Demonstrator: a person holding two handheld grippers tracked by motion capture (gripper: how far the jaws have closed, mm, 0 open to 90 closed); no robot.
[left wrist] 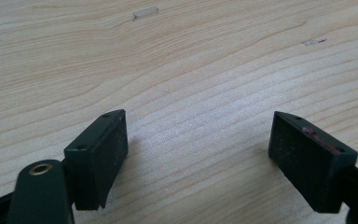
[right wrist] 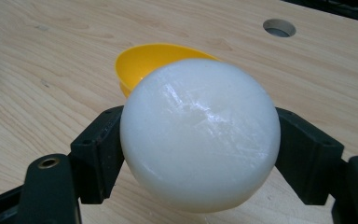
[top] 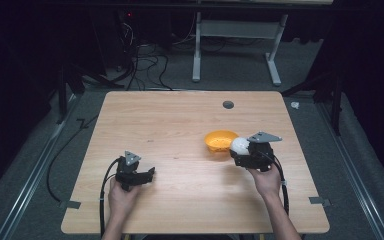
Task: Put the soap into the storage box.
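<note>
R gripper [top: 236,150] clamps a white ball [right wrist: 200,135], jaws pressed on both sides of it. Ball sits off the table [top: 180,200], right beside the yellow bowl [top: 220,140], at its near-right rim; in the R gripper view the bowl lies just behind the ball. L gripper [top: 147,175] rests low at the table's near-left w/ jaws wide, bare wood between them, well apart from the ball & bowl.

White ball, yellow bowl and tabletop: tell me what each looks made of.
White ball: probably plastic or wax, slightly translucent, glossy with fine scuffs catching light. Yellow bowl: likely thin moulded plastic, smooth with an even colour and a soft sheen. Tabletop: light wood or wood-look laminate, matte, with visible grain lines.
</note>
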